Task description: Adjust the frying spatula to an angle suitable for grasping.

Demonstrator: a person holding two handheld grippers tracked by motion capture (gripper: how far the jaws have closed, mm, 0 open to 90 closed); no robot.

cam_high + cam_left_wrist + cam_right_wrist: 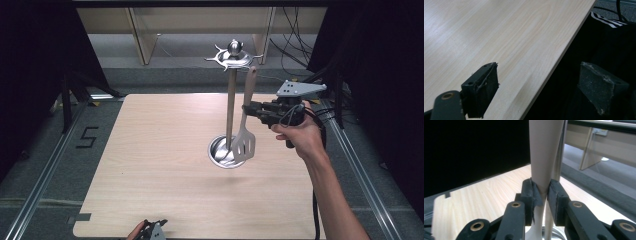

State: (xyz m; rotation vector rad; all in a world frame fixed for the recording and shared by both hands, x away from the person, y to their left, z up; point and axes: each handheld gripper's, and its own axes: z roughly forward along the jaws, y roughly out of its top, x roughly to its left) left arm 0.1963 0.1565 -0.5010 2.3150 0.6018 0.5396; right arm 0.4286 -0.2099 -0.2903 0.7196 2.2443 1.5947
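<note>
Right hand-held gripper clamps spatula beside rack; maybe touching base dish.

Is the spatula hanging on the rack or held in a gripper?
Held. The right gripper is shut on the spatula handle; it stands upright beside the rack pole.

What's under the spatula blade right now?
The spatula, clamped by the right gripper, hangs with its blade over the rim of the stand's round metal base. The rim part behind the blade is hidden.
</note>
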